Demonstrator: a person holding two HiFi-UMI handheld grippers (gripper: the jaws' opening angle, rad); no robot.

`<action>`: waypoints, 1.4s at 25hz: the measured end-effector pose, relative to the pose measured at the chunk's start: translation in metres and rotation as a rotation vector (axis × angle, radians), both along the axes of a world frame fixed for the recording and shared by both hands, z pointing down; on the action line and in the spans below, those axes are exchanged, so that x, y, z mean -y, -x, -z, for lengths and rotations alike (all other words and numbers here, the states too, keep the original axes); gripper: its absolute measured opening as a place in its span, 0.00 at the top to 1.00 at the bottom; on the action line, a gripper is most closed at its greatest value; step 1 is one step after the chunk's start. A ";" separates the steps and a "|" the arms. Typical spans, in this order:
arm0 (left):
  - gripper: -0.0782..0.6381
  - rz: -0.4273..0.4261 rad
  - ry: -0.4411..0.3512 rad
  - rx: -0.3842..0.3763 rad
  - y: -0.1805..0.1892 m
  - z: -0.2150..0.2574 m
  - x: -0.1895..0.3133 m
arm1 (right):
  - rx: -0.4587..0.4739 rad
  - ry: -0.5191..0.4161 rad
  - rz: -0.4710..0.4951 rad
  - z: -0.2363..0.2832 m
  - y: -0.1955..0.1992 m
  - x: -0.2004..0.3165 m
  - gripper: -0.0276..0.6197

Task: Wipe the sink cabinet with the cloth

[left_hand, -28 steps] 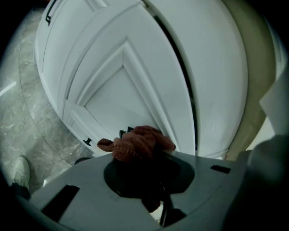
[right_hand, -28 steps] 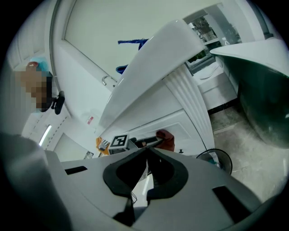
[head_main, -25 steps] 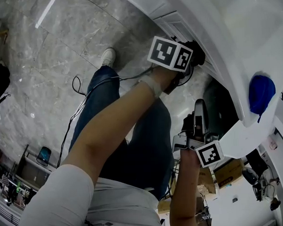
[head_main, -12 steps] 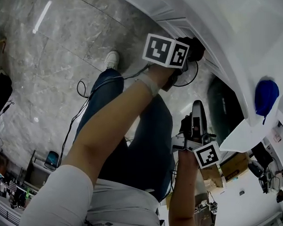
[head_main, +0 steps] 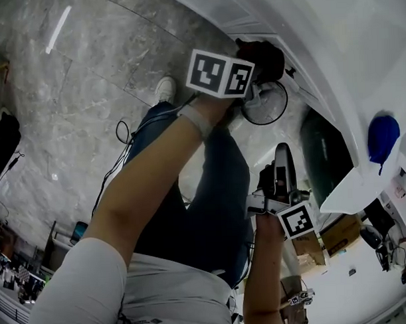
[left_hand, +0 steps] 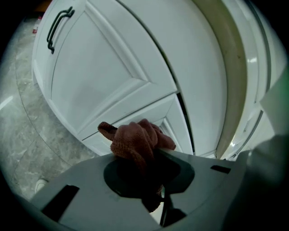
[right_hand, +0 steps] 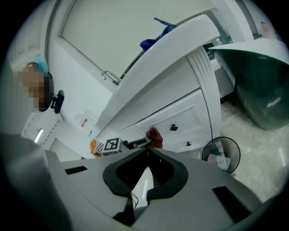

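As seen from the head view, the left gripper (head_main: 258, 64) holds a reddish-brown bunched terry cloth (head_main: 269, 56) at the white panelled sink cabinet (head_main: 251, 27); left gripper view: its jaws pinch the cloth just beside a lower door panel; right gripper view: the right gripper (right_hand: 148, 151) has its jaws pressed together on nothing; wiping looks under way, with most panels likely left to do.
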State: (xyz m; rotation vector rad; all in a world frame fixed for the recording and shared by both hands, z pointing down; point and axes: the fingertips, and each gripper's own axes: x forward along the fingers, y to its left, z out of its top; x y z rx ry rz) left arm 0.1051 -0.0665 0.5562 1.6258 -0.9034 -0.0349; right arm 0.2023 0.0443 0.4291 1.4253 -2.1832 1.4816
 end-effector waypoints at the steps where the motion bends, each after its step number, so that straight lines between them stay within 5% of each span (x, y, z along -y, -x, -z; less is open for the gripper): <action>1: 0.80 -0.004 -0.006 0.001 0.003 0.004 -0.003 | 0.000 -0.006 0.001 0.003 0.003 0.001 0.91; 11: 0.80 -0.058 -0.071 0.072 0.035 0.079 -0.035 | 0.004 -0.076 -0.023 0.063 0.027 0.009 0.91; 24: 0.80 -0.243 -0.360 0.188 0.068 0.248 -0.037 | -0.058 -0.286 0.004 0.180 0.073 0.034 0.91; 35: 0.80 -0.420 -0.591 0.313 0.046 0.361 -0.060 | -0.115 -0.480 0.017 0.273 0.061 0.027 0.91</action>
